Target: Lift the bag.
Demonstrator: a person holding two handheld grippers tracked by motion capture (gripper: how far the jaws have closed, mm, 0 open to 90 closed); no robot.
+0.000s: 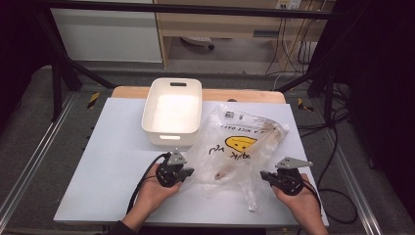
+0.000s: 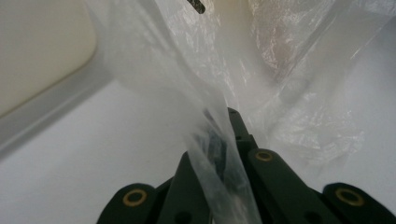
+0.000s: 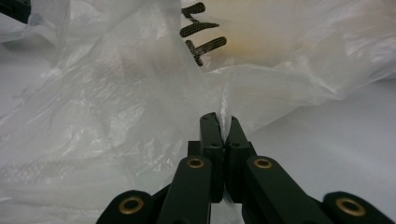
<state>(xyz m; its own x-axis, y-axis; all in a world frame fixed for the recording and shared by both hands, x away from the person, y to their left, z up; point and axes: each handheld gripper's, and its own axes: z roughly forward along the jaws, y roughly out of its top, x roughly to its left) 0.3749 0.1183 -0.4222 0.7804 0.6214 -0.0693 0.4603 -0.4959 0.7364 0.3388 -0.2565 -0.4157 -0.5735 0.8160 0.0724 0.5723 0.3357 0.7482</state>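
Left gripper [image 1: 187,172] near counter's [image 1: 112,161] front edge, clamped on plastic bag [image 1: 240,147] | right gripper [image 1: 264,175] pinching bag's other side | bag mid-counter, right of white bin [image 1: 172,111]

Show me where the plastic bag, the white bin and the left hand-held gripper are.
plastic bag [image 1: 240,142]: high view, on its yellow face print.
white bin [image 1: 169,138]: high view, on its near wall.
left hand-held gripper [image 2: 223,122]: left gripper view, between its fingertips.

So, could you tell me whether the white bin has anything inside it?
No, in the high view the white bin shows just its bare floor.
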